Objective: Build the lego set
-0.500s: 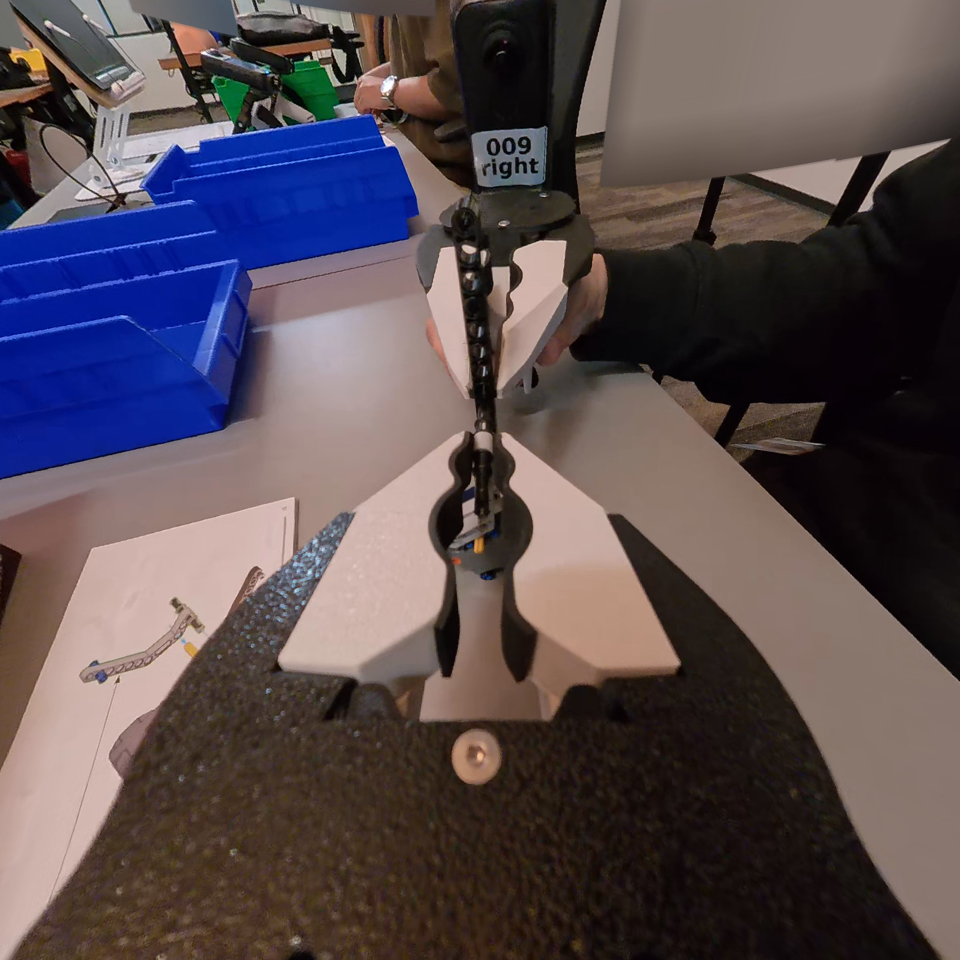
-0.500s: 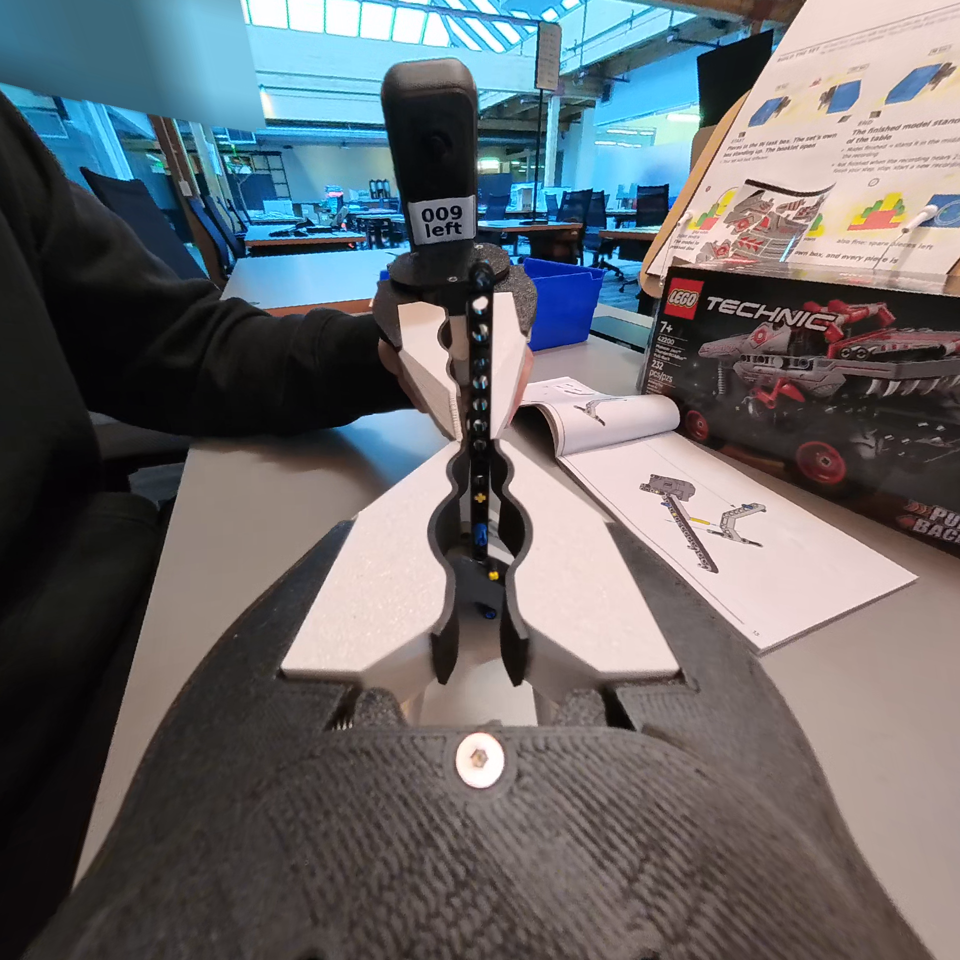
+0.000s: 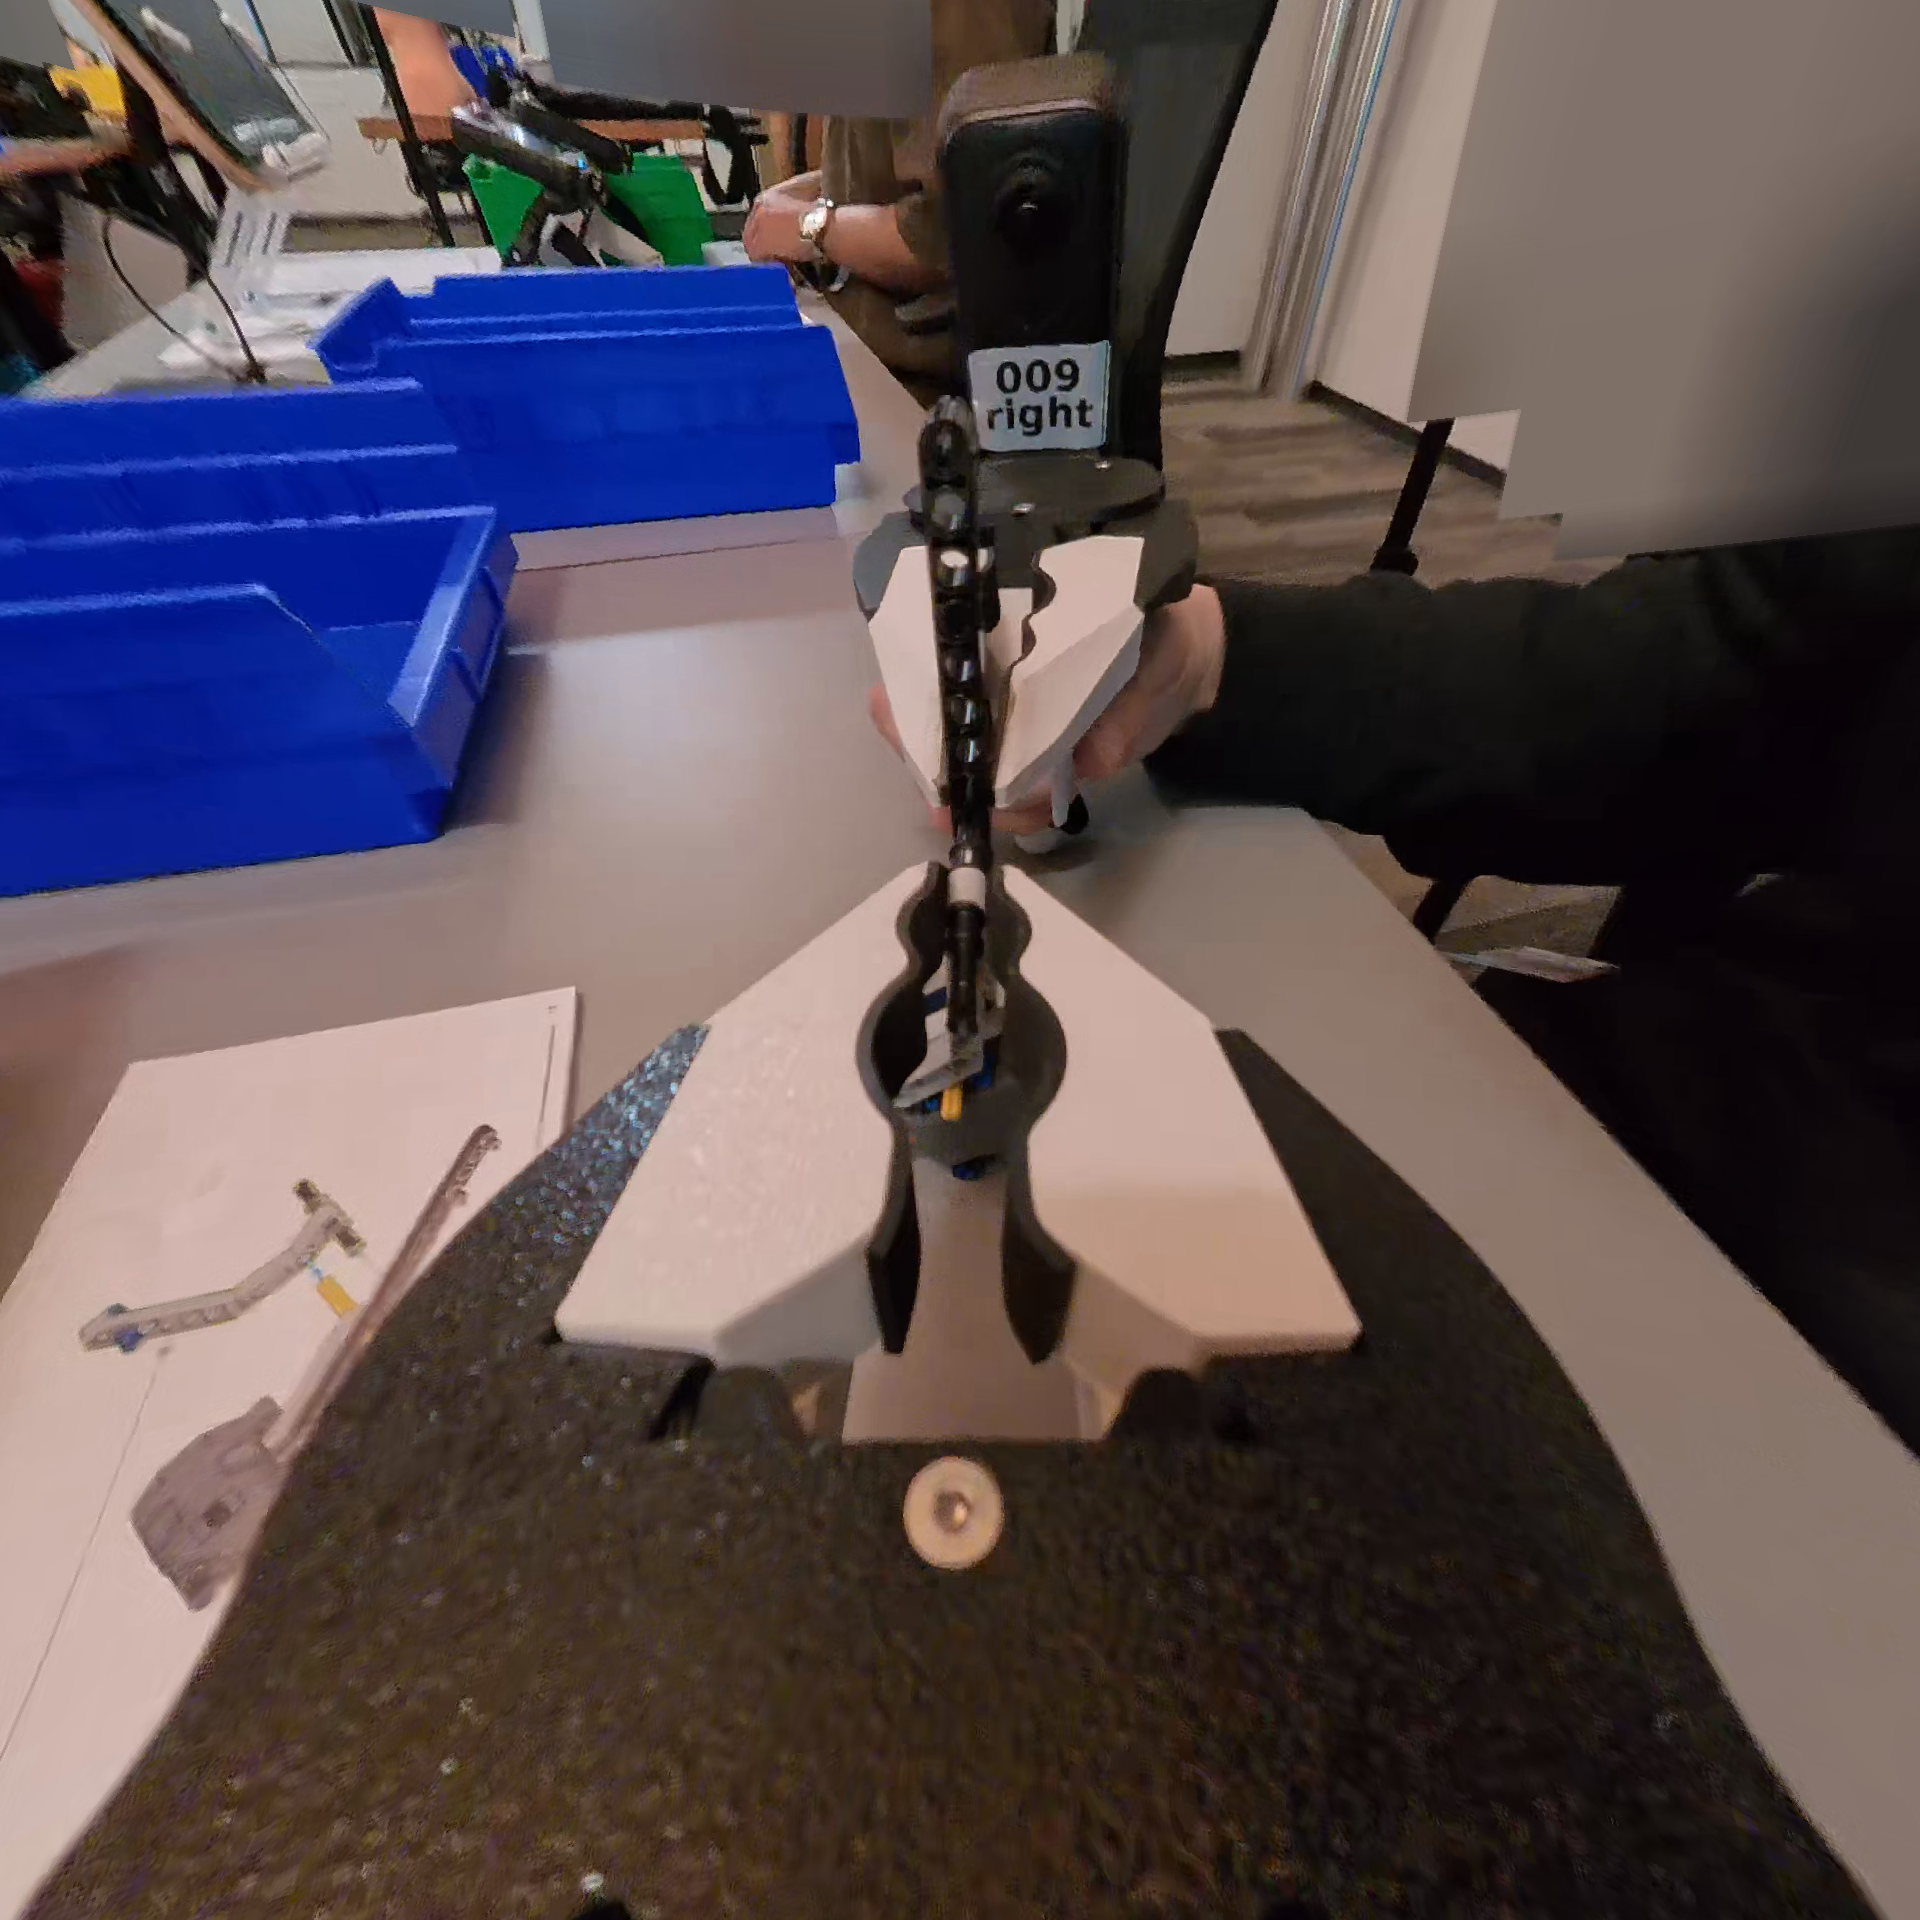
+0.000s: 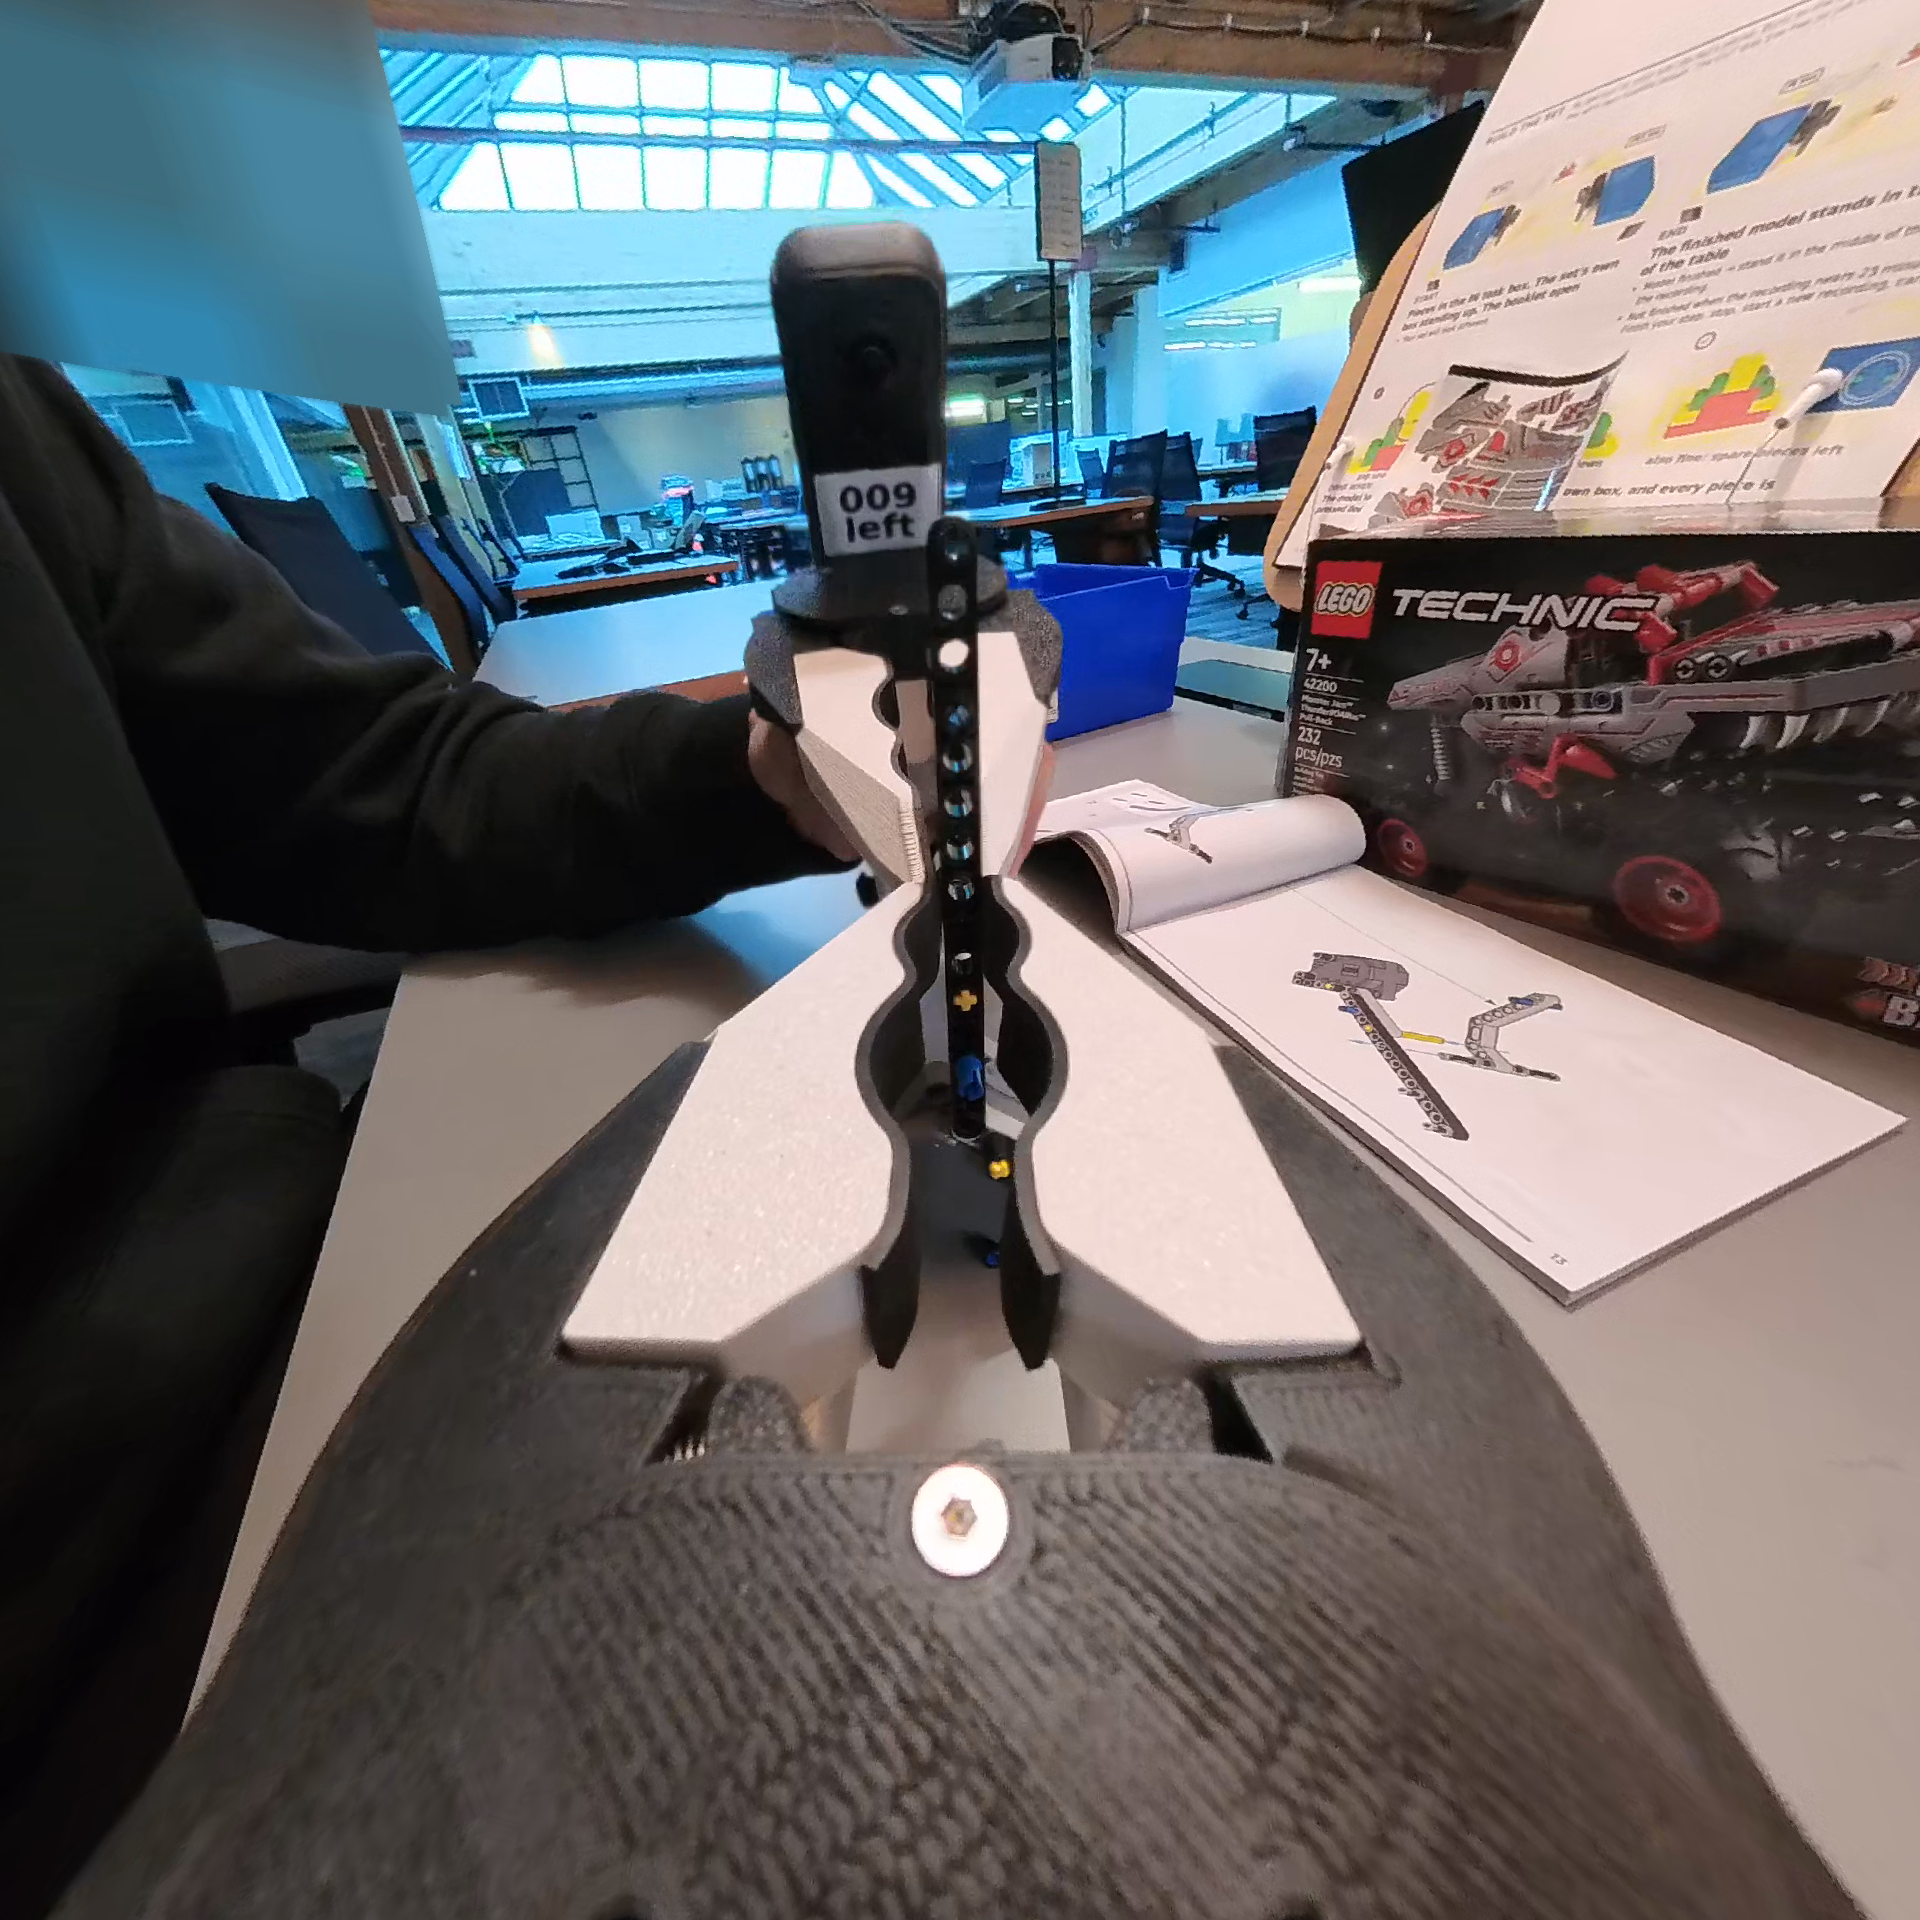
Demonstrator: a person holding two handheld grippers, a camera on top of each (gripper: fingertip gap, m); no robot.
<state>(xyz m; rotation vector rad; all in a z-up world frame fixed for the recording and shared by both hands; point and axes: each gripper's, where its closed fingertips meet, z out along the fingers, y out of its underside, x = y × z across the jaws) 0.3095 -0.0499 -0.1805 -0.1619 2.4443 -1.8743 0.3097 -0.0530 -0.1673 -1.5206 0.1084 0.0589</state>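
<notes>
Both tools face each other tip to tip above the grey counter (image 3: 675,748), each held in a person's hand. The left tool (image 3: 961,904) is closed on the near end of a small lego assembly: a long black holed beam (image 3: 961,665) with grey, blue and yellow bits at its base. In the right wrist view the right tool (image 4: 961,914) is likewise clamped around that beam. An open instruction booklet (image 4: 1403,1049) lies on the right, the set's box (image 4: 1621,748) standing behind it. Blue bins (image 3: 312,582) sit far left.
</notes>
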